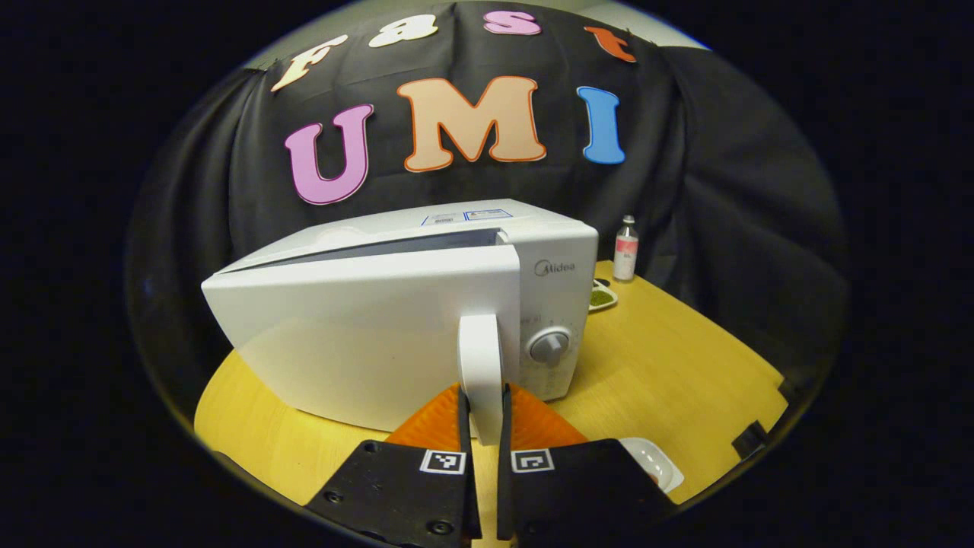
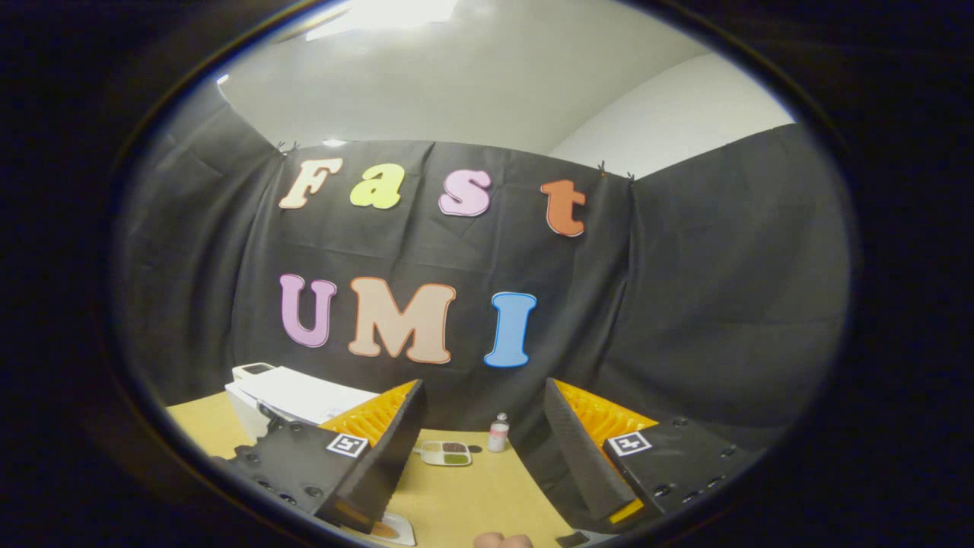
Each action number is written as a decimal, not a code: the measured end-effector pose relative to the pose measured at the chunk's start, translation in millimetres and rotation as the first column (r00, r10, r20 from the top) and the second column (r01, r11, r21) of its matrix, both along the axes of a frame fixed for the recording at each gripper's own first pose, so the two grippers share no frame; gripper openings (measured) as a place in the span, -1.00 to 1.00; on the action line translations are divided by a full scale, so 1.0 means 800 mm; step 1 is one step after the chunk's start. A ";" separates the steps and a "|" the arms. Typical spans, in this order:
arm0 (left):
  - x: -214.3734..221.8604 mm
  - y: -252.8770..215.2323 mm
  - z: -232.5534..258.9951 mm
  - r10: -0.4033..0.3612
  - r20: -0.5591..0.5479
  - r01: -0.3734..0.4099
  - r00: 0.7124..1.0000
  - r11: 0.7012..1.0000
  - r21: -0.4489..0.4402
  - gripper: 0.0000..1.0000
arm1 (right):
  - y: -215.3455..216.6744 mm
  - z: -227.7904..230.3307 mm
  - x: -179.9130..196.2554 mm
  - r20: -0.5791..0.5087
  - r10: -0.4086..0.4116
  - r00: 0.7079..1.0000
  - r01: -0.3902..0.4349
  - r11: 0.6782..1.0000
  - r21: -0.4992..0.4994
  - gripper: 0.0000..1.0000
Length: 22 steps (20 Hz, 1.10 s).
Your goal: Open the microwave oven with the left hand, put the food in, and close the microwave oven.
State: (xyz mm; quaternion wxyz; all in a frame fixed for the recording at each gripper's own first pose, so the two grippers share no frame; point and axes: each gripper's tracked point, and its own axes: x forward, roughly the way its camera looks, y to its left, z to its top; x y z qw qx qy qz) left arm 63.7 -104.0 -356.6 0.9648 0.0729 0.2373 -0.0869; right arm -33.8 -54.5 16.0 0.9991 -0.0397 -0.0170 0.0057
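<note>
Fingers of the left gripper [image 1: 484, 411] are clamped on the microwave oven's [image 1: 426, 304] white door handle [image 1: 481, 365], a stiff, smooth bar best held mid-length; the door stands ajar on the worktop [image 1: 670, 358]. Right gripper [image 2: 481, 445] fingers are apart. Food tray [image 2: 446, 453] sits beyond, probably light.

Even, moderately bright indoor light falls from above; a bright ceiling patch [image 2: 396, 11] glares at the top of the right gripper view. The microwave oven [image 1: 396, 320] casts a soft shadow on the yellow surface [image 1: 670, 365]. Fisheye distortion bends the edges, and the rims darken and blur slightly.
</note>
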 end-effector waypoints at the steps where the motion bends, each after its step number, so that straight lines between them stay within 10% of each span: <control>1: -0.008 0.001 0.000 0.000 -0.009 0.000 1.000 1.000 -0.020 -0.84 | 0.008 -0.004 0.002 -0.007 0.015 1.000 -0.015 1.000 0.007 0.94; 22: -0.234 0.207 0.030 0.070 -0.052 -0.074 0.996 0.993 -0.094 -0.84 | 0.162 -0.068 0.008 -0.093 0.257 0.962 -0.256 0.966 0.024 0.94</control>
